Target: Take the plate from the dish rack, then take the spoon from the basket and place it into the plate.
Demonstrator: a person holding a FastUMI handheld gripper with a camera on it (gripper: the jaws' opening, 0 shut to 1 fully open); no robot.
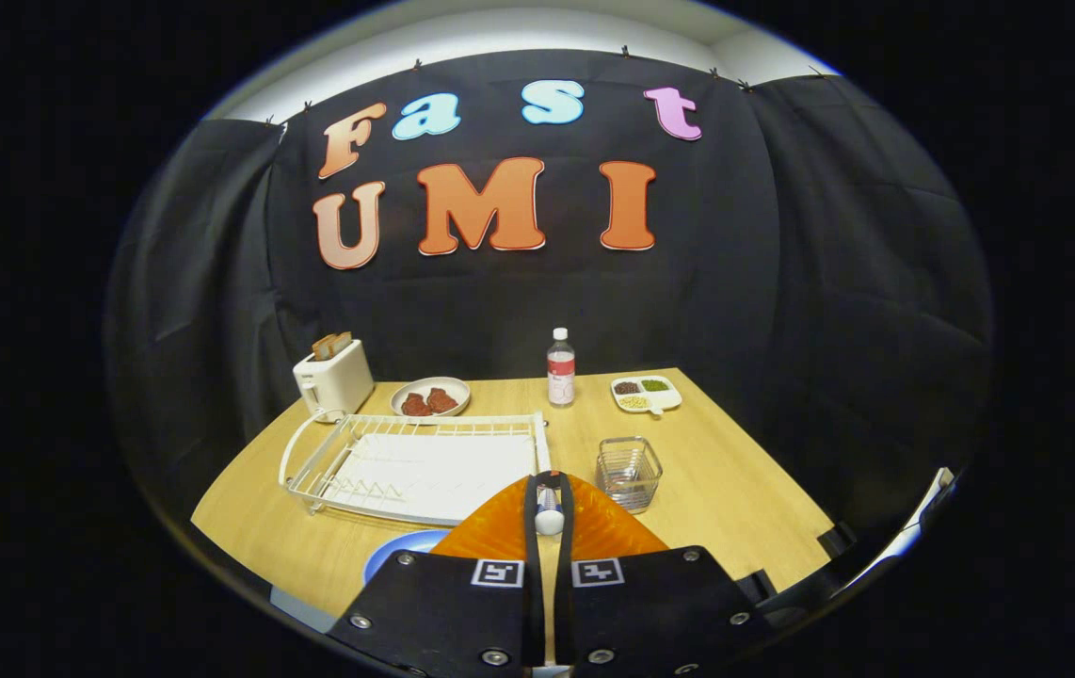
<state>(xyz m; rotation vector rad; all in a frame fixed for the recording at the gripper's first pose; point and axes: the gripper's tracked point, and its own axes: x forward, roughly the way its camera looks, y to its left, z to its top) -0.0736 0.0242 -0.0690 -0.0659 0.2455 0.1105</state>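
- The gripper [548, 513] has its fingers nearly pressed together, pinching the spoon [549, 516], whose pale end shows in the narrow gap between them.
- The blue plate [398, 554] lies on the counter [735, 480] just below the fingers, partly hidden by them, in front of the dish rack.
- The white dish rack [415, 461] stands ahead on the near side, with nothing in it.
- The clear basket [629, 471] sits just beside the fingertips.
- Further back stand a toaster [334, 377], a dish of reddish food [430, 396], a bottle [561, 367] and a divided tray [647, 393].
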